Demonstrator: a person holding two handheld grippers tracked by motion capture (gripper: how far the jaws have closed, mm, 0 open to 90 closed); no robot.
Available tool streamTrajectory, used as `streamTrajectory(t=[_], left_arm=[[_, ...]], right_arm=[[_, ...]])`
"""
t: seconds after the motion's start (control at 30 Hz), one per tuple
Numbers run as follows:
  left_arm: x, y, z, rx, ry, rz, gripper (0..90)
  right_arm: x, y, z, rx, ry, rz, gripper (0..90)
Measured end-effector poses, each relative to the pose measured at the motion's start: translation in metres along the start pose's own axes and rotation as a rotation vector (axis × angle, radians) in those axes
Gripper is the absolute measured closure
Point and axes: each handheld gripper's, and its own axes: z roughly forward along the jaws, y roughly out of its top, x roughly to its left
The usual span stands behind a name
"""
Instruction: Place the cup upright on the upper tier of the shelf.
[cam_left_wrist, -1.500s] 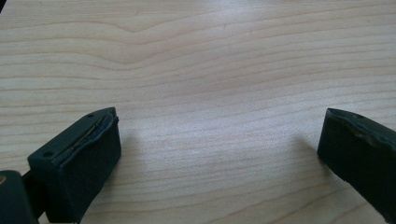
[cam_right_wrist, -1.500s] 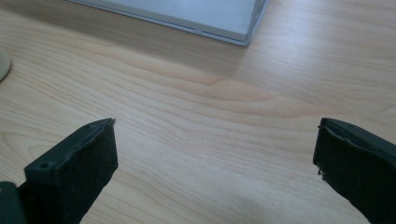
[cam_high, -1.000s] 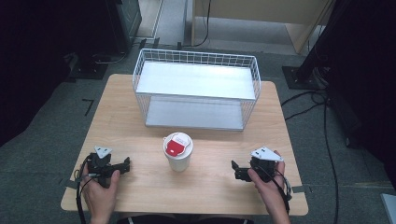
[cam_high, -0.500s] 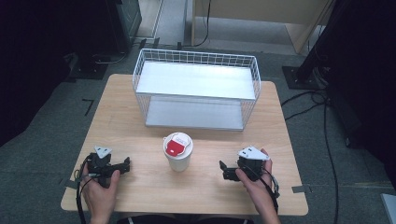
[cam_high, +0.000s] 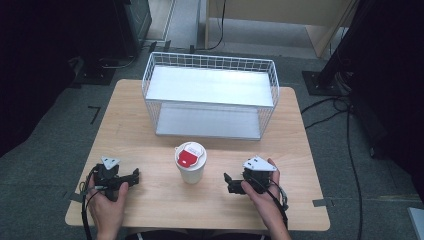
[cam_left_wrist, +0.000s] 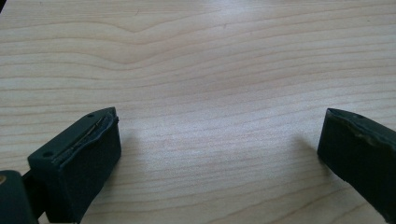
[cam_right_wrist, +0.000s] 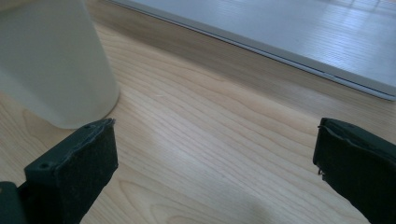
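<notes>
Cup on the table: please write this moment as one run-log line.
cup: upright, lid on, untouched | right hand-held gripper: open, beside cup, facing it | left hand-held gripper: open, empty, on table | wire basket: behind cup

The cup (cam_high: 190, 163) is a pale, whitish paper cup with a white lid that carries a red patch on top. It stands upright on the wooden table (cam_high: 150, 200) — near the middle of the front half, just in front of the wire basket (cam_high: 210, 95) and apart from it. In the right gripper view its plain, slightly tapered wall (cam_right_wrist: 56, 60) rises at the upper left — its base flat on the wood, nothing touching it.
</notes>
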Motion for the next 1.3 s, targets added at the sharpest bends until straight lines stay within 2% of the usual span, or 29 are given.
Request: streamTrajectory(t=[0.3, 0.63, 0.77, 0.93, 1.13, 1.3], left_arm=[[0.0, 0.0, 0.0, 0.0, 0.0, 0.0, 0.0], [0.0, 0.0, 0.0, 0.0, 0.0, 0.0, 0.0], [0.0, 0.0, 0.0, 0.0, 0.0, 0.0, 0.0], [0.0, 0.0, 0.0, 0.002, 0.0, 0.001, 0.0], [0.0, 0.0, 0.0, 0.002, 0.0, 0.001, 0.0], [0.0, 0.0, 0.0, 0.002, 0.0, 0.001, 0.0]], right_arm=[[0.017, 0.004, 0.01, -0.008, 0.038, -0.019, 0.0], [0.031, 0.008, 0.018, -0.024, 0.067, -0.018, 0.2], [0.037, 0.01, 0.022, -0.047, 0.06, -0.022, 6.5], [0.047, 0.012, 0.027, -0.06, 0.114, -0.023, 6.6], [0.055, 0.014, 0.031, -0.076, 0.142, -0.013, 6.6], [0.065, 0.012, 0.036, -0.089, 0.202, -0.017, 6.0]])
